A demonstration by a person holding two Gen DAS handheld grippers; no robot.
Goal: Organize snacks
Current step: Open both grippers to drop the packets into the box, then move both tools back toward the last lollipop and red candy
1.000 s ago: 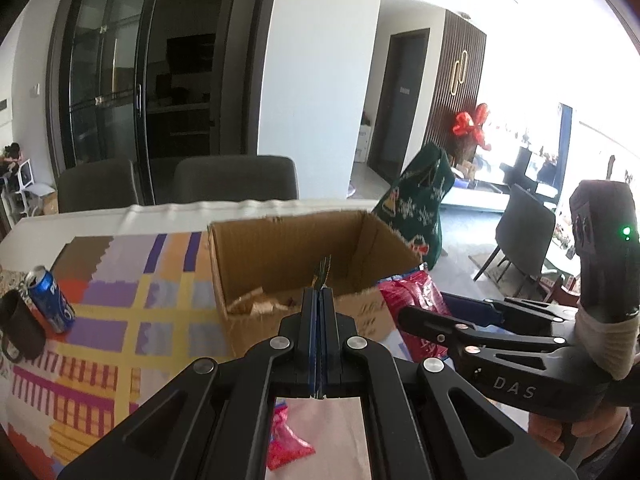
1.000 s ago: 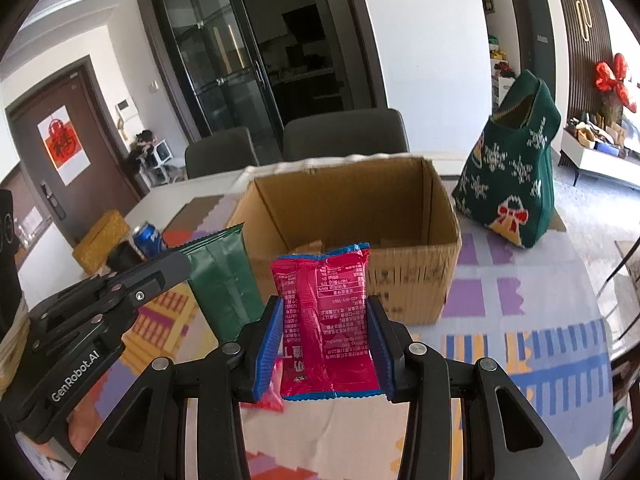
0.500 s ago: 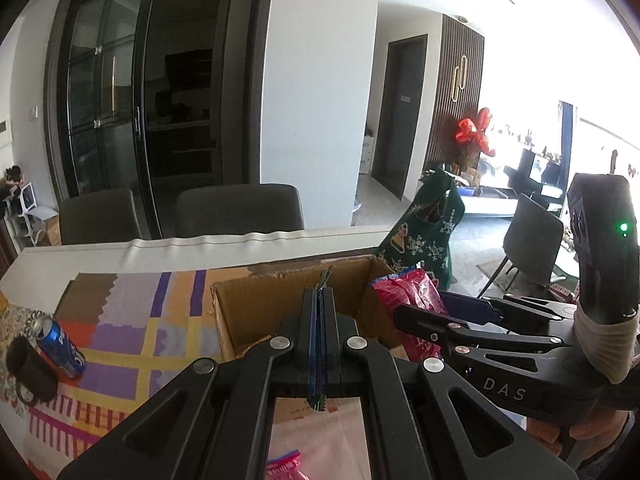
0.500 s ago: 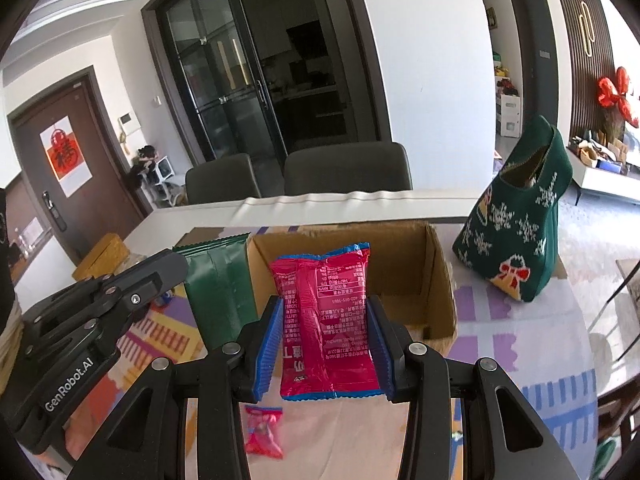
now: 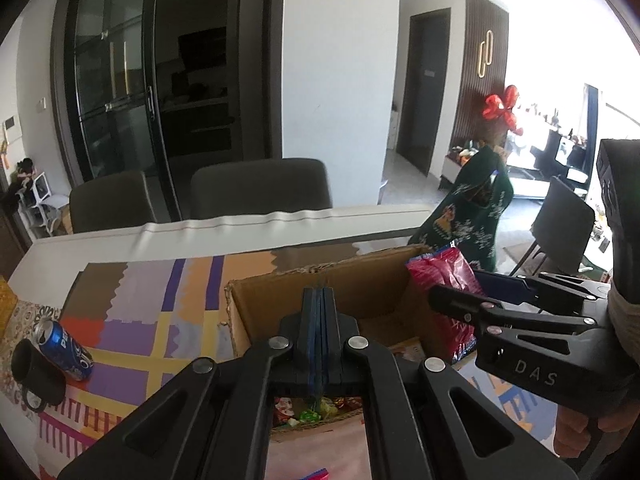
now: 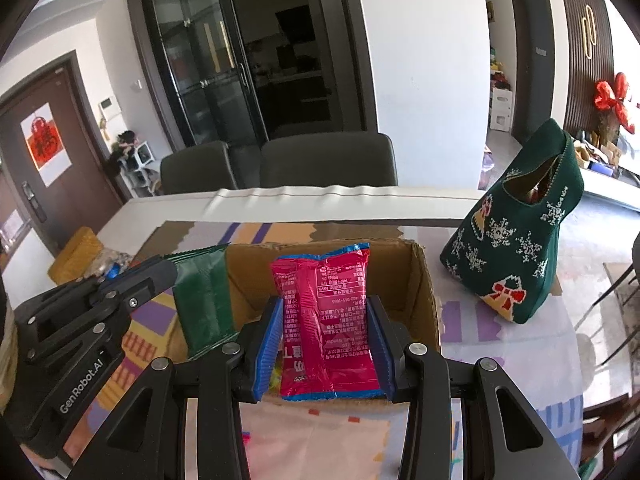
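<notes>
An open cardboard box (image 6: 426,300) stands on the patterned tablecloth; it also shows in the left wrist view (image 5: 360,288), with several small snacks inside. My right gripper (image 6: 325,340) is shut on a red snack packet (image 6: 324,316) and holds it upright over the box's near edge. The packet also shows in the left wrist view (image 5: 442,280). My left gripper (image 5: 319,320) is shut on a green snack packet (image 6: 202,296), seen edge-on between its pads, over the box's left side.
A green knitted Christmas bag (image 6: 520,240) stands right of the box. A blue Pepsi can (image 5: 64,346) and a black mug (image 5: 34,374) lie at the table's left. Two dark chairs (image 6: 320,164) stand behind the table. A loose red wrapper (image 5: 314,474) lies near the front edge.
Both grippers have risen and moved forward with their packets, from in front of the box to over its near edge. The box interior now shows below them.
</notes>
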